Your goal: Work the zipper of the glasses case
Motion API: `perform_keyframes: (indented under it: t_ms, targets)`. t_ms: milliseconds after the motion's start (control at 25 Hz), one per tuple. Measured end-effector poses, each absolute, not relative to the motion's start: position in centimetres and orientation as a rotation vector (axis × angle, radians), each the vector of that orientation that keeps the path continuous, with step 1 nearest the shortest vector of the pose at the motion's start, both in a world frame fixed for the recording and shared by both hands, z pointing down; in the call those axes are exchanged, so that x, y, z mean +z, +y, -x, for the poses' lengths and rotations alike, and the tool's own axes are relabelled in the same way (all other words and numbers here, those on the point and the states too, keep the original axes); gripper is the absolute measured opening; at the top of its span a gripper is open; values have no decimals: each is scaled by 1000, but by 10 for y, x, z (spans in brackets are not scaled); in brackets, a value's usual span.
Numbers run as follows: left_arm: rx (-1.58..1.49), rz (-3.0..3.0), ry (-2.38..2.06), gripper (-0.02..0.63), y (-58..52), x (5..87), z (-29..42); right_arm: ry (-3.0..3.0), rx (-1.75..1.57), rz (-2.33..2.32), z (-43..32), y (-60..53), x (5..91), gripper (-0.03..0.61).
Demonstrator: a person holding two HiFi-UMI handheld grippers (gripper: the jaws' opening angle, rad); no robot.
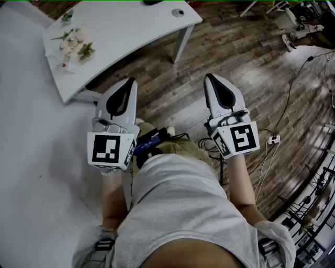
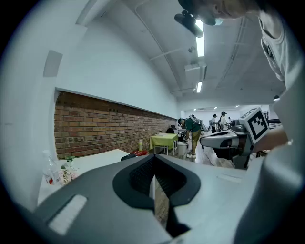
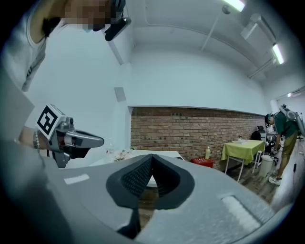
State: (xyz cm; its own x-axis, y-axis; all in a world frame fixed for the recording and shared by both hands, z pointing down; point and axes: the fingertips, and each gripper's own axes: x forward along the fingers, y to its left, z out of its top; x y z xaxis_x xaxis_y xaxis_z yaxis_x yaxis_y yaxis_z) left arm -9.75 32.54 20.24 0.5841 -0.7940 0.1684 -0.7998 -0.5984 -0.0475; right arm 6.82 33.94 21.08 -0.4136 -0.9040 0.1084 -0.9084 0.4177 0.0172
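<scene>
The left claw is closed. In the left gripper view its jaws are seen pressed together at the tips, and nothing is held between them. The right claw is likewise closed; in the right gripper view its jaws meet with nothing between them.

Both claws are held roughly level, side by side and well apart, above a wooden floor. Each claw is seen from the side in the other's view: the right claw to the right of the left one, the left claw to the left of the right one.

A white desk is located ahead of the left claw and to its left, apart from both claws. A bunch of flowers lies on the desk's left end, and a small grey disc lies near the corner closest to the right claw.

The glasses case cannot be identified with certainty. A dark low object lies at the desk's far edge, ahead of the left claw; its type cannot be determined.

A brick wall stands beyond the desk.
</scene>
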Motion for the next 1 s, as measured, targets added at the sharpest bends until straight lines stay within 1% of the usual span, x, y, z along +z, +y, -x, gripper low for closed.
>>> perform_keyframes:
  t_ms: [360, 600, 680, 720, 760, 840, 920, 1000]
  targets:
    - [284, -2777, -1395, 12, 324, 206, 96, -2562, 67, -1641, -69, 338, 212, 1]
    - [289, -2762, -1413, 3, 324, 208, 95, -2598, 132, -1669, -71, 338, 212, 2]
    - [288, -2760, -1409, 17, 324, 209, 94, -2606, 147, -1677, -72, 338, 212, 3]
    - [286, -2761, -1403, 30, 325, 209, 93, -2613, 154, -1676, -72, 338, 212, 20]
    - [282, -2762, -1397, 45, 325, 210, 92, -2622, 162, -1671, -72, 338, 211, 72]
    - [269, -2759, -1388, 77, 325, 210, 90, -2637, 170, -1661, -71, 337, 211, 118]
    - [260, -2753, -1385, 101, 325, 211, 88, -2646, 169, -1649, -72, 337, 211, 151]
    - [264, -2744, -1394, 109, 327, 209, 86, -2648, 165, -1643, -75, 339, 212, 155]
